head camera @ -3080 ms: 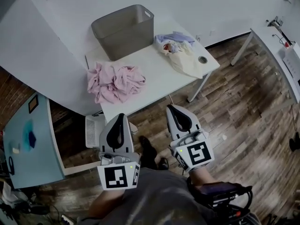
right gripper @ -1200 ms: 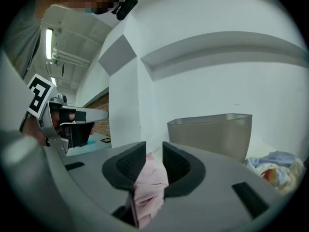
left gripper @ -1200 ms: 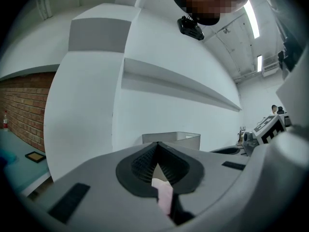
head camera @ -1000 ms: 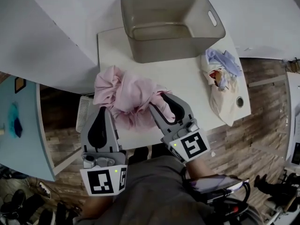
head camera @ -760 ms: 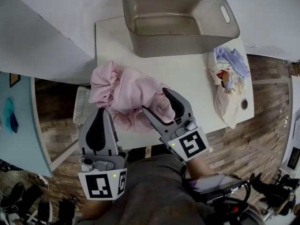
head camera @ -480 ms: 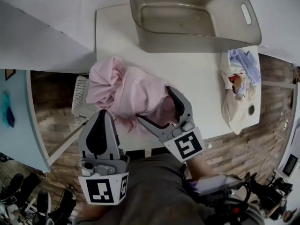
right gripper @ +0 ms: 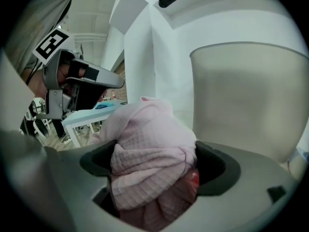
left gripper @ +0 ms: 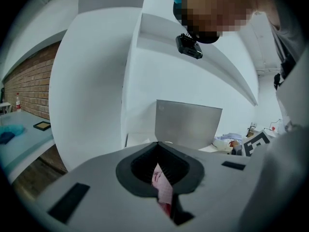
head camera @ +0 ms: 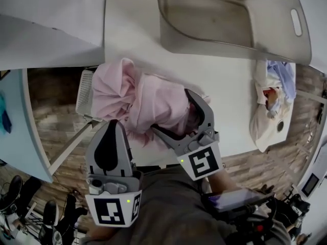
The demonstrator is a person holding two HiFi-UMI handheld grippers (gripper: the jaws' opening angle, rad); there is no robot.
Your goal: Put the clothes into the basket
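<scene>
1. A crumpled pink waffle-weave garment (head camera: 153,98) lies in a heap on the white worktop (head camera: 219,91), at its near left corner. One fold hangs over the left edge.
2. The right gripper (head camera: 171,111) points into the near side of this heap. Its jaws have just been opening and now stand wide apart, released. The right gripper view shows the pink cloth (right gripper: 149,139) bulging up between the jaws of that gripper (right gripper: 154,168) and filling most of the gap. The pads do not clamp it.
3. The left gripper (head camera: 115,122) sits off the near left corner of the worktop, beside the lower edge of the pink heap. Its jaws are clenched together, tips meeting. In the left gripper view only a thin slit stays below the tips (left gripper: 159,151), and a sliver of pink (left gripper: 163,185) shows through it. I cannot tell if that cloth touches the jaws.
4. A grey rectangular plastic basket (head camera: 230,40) stands at the far side of the worktop, well apart from the pink heap. It has a slot handle (head camera: 296,22) in its right wall. Its flat wall faces both grippers (left gripper: 188,124) (right gripper: 251,100).
5. A second heap of cream and pale blue clothes (head camera: 273,106) lies at the right edge of the worktop, near the basket's right corner and partly draped over the edge.
6. A pale blue table (head camera: 10,126) stands on the wooden floor (head camera: 56,131) to the left.
</scene>
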